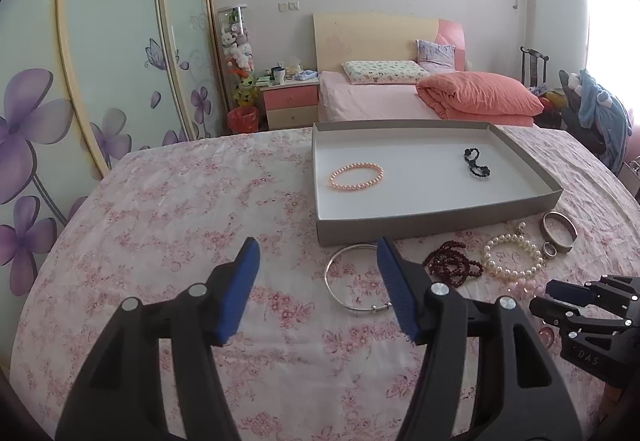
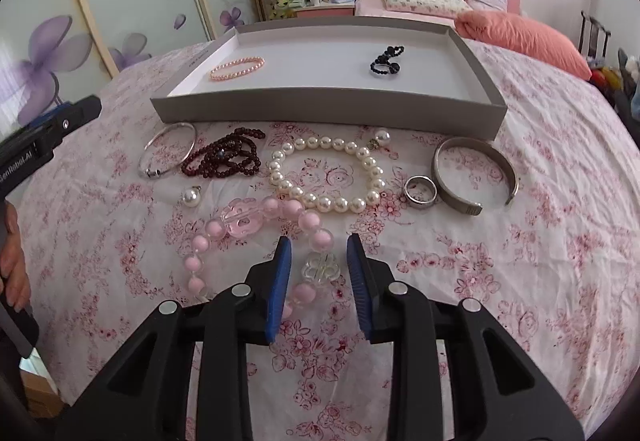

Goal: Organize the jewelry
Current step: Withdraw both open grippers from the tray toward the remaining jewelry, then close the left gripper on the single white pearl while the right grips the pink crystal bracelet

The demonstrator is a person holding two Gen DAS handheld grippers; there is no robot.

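Note:
A grey tray [image 1: 400, 231] [image 2: 320, 109] on the flowered bedspread holds a peach pearl bracelet [image 1: 356, 177] [image 2: 238, 68] and a black bead bracelet [image 1: 476, 163] [image 2: 386, 61]. In front of it lie a thin silver bangle [image 1: 340, 293] [image 2: 168, 151], dark red beads [image 1: 450, 265] [image 2: 228, 159], a white pearl bracelet [image 1: 512, 257] [image 2: 332, 177], a ring [image 2: 420, 193] and a wide metal cuff [image 2: 476, 173]. My left gripper [image 1: 316, 245] stands open and empty over the cloth beside the bangle. My right gripper [image 2: 319, 241] straddles a clear bead of the pink bead bracelet [image 2: 248, 221], with gaps at both pads.
A loose pearl pendant [image 2: 191, 197] lies left of the pink beads. A hand [image 2: 14, 265] shows at the left edge of the right wrist view. A second bed with an orange quilt [image 1: 480, 97] stands behind, and a wardrobe with flower print [image 1: 100, 81] at left.

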